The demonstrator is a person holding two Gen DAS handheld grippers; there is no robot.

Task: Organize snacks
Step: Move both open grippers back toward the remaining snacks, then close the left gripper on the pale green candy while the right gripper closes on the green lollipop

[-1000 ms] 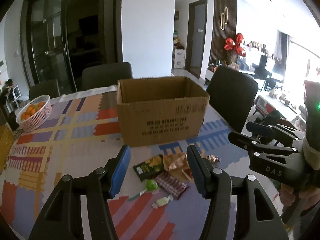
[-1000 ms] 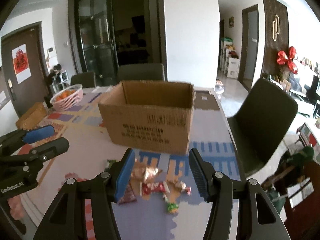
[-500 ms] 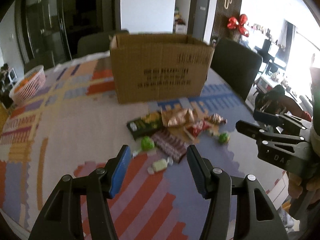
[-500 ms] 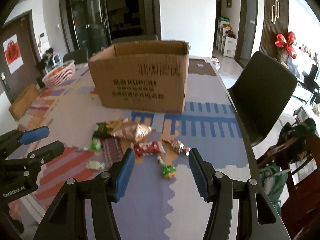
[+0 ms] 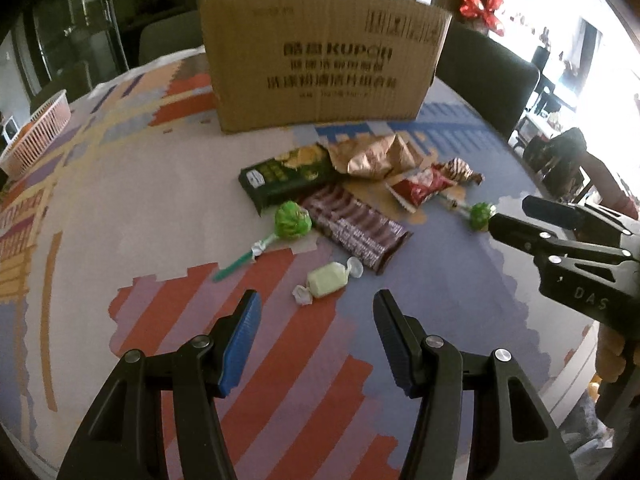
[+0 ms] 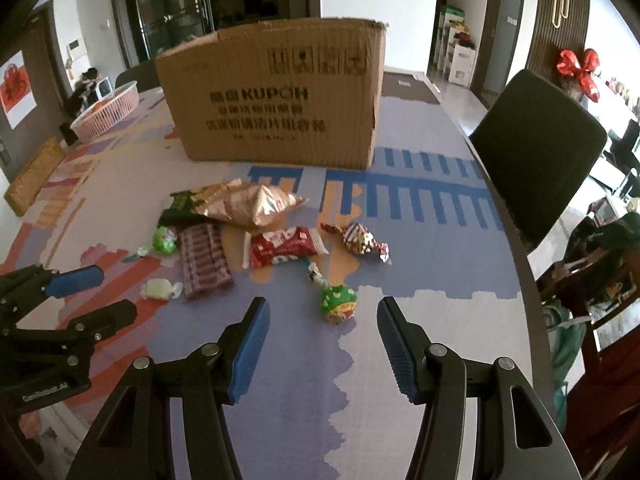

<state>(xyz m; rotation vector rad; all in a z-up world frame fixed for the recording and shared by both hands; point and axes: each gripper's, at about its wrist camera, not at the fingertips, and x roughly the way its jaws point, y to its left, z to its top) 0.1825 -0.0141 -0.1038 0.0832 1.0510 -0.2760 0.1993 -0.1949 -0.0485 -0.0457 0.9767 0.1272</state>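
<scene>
A: Ahead of both our grippers, past the snacks, stands the cardboard box (image 5: 320,60), its printed wall facing us, on the patterned table (image 6: 420,340). How much room do we have?

B: Bare cloth lies between the box and the snack pile, and more under our jaws. Right of our right gripper (image 6: 323,312) the table edge curves away, with a dark chair (image 6: 536,148) just beyond it. Far left of our left gripper (image 5: 316,306) a pink basket (image 5: 36,132) sits near the other edge.

A: And the snacks, big to small?

B: Ahead of the left gripper: the gold foil bag (image 5: 376,156), the dark green packet (image 5: 288,176) beside it, the brown striped bar (image 5: 356,228), the red packet (image 5: 424,186), a green lollipop (image 5: 292,220), and the pale wrapped candy (image 5: 328,280) just beyond the open, empty jaws.

A: Our right gripper?

B: Released too, nothing clamped; a second green lollipop (image 6: 338,300) lies just ahead of its tips, near the gap.

A: What does one view add?

B: The right view shows the box's side wall, a twisted striped candy (image 6: 360,238) clearly, and a woven mat (image 6: 34,176) far left. The left view shows a hand (image 5: 612,356) under the right gripper.
</scene>
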